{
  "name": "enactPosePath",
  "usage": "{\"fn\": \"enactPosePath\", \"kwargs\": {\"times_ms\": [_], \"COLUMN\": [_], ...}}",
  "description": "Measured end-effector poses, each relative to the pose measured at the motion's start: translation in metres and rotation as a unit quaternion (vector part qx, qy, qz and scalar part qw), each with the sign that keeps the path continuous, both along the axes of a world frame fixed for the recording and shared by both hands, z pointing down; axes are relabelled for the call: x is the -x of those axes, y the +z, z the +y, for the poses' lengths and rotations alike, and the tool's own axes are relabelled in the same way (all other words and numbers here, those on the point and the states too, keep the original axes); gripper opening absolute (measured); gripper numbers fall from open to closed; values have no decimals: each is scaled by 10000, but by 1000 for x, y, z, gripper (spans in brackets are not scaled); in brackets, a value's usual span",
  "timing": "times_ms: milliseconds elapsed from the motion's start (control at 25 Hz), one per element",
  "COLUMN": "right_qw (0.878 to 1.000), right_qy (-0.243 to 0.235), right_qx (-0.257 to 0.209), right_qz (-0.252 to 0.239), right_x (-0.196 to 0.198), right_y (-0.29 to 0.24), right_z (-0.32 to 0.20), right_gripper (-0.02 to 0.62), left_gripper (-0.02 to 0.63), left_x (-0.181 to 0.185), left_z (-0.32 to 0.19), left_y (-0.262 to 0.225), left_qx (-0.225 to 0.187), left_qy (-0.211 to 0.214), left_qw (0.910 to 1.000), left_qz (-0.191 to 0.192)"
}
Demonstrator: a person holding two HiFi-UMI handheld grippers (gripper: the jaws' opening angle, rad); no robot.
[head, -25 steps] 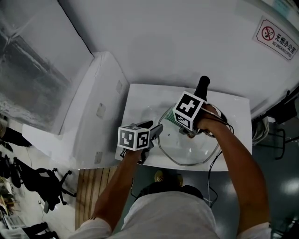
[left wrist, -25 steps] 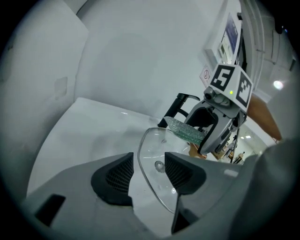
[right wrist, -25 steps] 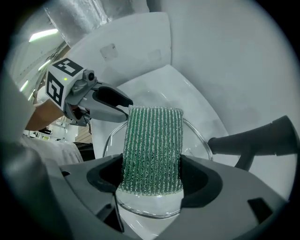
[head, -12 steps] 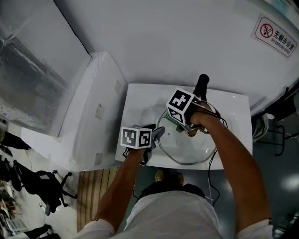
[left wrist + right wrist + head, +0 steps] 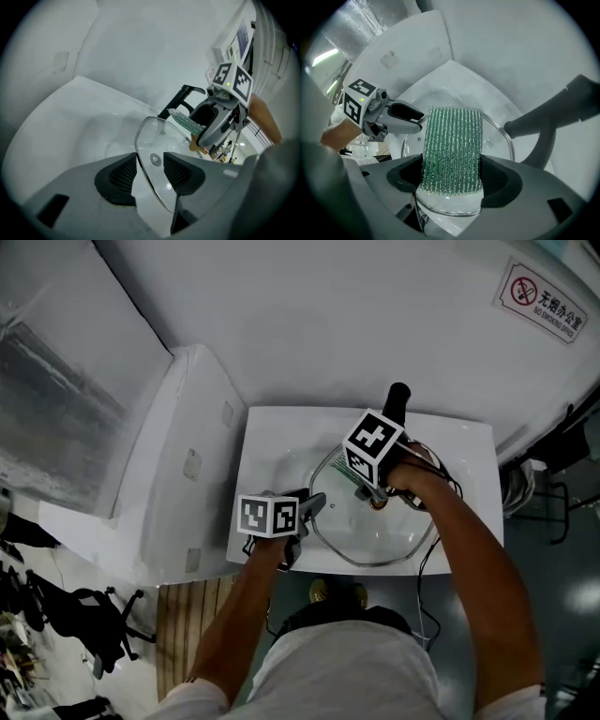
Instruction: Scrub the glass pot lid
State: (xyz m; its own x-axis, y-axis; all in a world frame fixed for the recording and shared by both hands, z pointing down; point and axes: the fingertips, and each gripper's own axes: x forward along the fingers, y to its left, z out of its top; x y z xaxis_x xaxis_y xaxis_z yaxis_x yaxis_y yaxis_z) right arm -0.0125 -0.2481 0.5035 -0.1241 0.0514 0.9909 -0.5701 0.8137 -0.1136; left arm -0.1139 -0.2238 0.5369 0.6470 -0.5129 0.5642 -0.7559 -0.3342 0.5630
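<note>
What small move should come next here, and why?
Probably finish closing the left gripper on the glass lid: its jaws have just been closing and the rim stands between them, but the pads look clear of it. The right gripper clamps the green scrub pad over the glass, so steadying comes first.

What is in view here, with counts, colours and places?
sink: one, white, against the wall
glass pot lid: one, clear, in the sink
faucet: one, black, sink's back edge
scrub pad: one, green, over the lid
no-smoking sign: one, red and white, wall, upper right
wooden slats: one patch, brown, floor below sink
office chair: one, black, floor, lower left
left tool: one, grey, jaws just closed slightly but apart, lid rim between them
right tool: one, grey, shut on the scrub pad
</note>
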Motion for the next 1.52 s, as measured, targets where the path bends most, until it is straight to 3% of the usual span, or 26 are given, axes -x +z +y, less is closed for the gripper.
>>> {"fn": "enactPosePath", "kwargs": {"times_ms": [400, 760, 960, 1200, 1520], "right_qw": [9946, 9601, 9434, 9520, 9792], "right_qy": [795, 2119, 2475, 2119, 824], "right_qx": [104, 528, 591, 295, -273], "right_qz": [-659, -1744, -2127, -2190, -1836], "right_x": [-42, -86, -100, -97, -57], "right_y": [-4, 5, 9, -6, -53], "right_z": [18, 22, 27, 38, 53], "right_gripper": [348, 348, 348, 348, 348], "left_gripper": [169, 147, 137, 127, 126], "left_x": [1, 3, 5, 5, 5], "left_z": [-1, -1, -1, 0, -1], "left_y": [0, 0, -1, 0, -1], "left_qx": [-11, -7, 2, -3, -33], "left_qy": [-106, -231, -290, -323, -386], "left_qw": [9999, 9997, 9996, 9995, 9992], "left_qz": [-47, -29, -31, -44, -40]}}
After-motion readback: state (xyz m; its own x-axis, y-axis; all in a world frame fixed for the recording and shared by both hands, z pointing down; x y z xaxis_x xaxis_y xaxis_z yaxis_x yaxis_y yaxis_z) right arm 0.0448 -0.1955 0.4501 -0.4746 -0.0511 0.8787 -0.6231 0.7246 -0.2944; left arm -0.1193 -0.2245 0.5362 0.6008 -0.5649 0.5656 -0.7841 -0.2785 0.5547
